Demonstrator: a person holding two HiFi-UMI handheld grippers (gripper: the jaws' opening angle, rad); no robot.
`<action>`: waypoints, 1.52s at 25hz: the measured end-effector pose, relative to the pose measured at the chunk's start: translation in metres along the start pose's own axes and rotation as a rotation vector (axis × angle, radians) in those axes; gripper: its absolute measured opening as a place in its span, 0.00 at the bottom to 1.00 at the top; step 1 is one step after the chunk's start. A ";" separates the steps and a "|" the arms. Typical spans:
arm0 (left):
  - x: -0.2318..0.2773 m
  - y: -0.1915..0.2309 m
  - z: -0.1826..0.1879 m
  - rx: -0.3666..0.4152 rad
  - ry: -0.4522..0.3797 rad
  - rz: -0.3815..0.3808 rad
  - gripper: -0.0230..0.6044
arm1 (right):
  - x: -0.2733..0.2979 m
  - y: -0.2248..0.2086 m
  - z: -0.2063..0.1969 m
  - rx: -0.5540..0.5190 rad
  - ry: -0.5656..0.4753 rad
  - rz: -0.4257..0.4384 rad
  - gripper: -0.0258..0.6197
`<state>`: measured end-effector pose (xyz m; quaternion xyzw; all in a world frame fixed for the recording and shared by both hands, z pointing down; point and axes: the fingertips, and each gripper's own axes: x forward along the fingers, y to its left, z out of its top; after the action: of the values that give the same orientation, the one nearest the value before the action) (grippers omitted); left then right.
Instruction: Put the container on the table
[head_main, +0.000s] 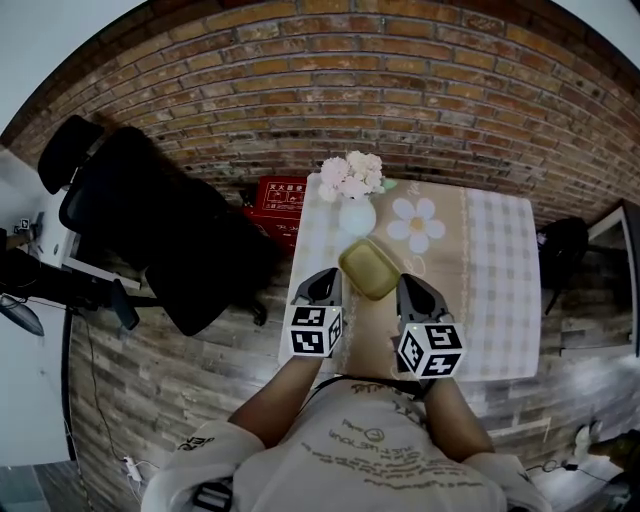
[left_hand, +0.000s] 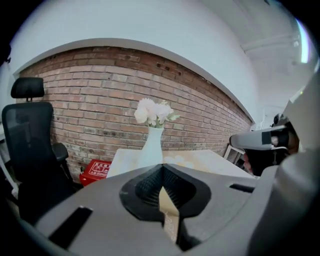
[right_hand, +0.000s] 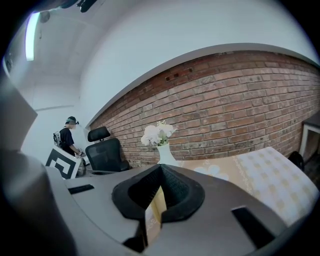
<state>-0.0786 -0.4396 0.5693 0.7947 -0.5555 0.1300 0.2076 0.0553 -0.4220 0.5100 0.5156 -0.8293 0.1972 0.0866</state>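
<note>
Head view, left of frame: a black chair (head_main: 150, 230) stands on the wood floor in front of the brick wall (head_main: 400, 80). A red box (head_main: 280, 197) sits at the foot of the wall, just beside the upper left corner of the table (head_main: 500, 290).

Lower centre: the left gripper (head_main: 325, 278) points up the frame, over the table's left edge. Its marker cube (head_main: 316, 330) faces the camera.

Left gripper view: the left gripper's (left_hand: 162, 166) jaws are closed against each other at the tips. Nothing is held; only the tan cloth shows through the slit below the tips.

Centre of the head view: a white vase (head_main: 357, 215) with pale flowers (head_main: 350, 175) stands upright at the far edge of the table. The container (head_main: 369, 268), olive-yellow with rounded corners, lies on the cloth just below the vase, between the two gripper tips. Contact with either gripper cannot be determined.

Right of centre: the right gripper (head_main: 410, 285) points up the frame, beside the container's right side.

Right gripper view: the right gripper's (right_hand: 160, 167) jaws meet at the tips, with nothing clamped between them. The vase (right_hand: 164, 152) stands ahead. A person (right_hand: 67, 135) stands at the far left, beyond a chair (right_hand: 105, 150).
</note>
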 end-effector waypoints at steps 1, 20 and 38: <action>-0.006 0.000 0.004 0.013 -0.007 0.002 0.04 | 0.000 0.003 -0.002 0.004 -0.008 -0.009 0.04; -0.103 0.003 0.082 0.133 -0.291 0.000 0.04 | -0.015 0.062 0.041 -0.106 -0.274 -0.008 0.04; -0.106 0.003 0.077 0.114 -0.287 -0.014 0.04 | -0.024 0.072 0.036 -0.087 -0.257 -0.001 0.04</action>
<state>-0.1205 -0.3892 0.4563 0.8194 -0.5656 0.0447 0.0816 0.0045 -0.3887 0.4522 0.5328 -0.8411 0.0931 0.0018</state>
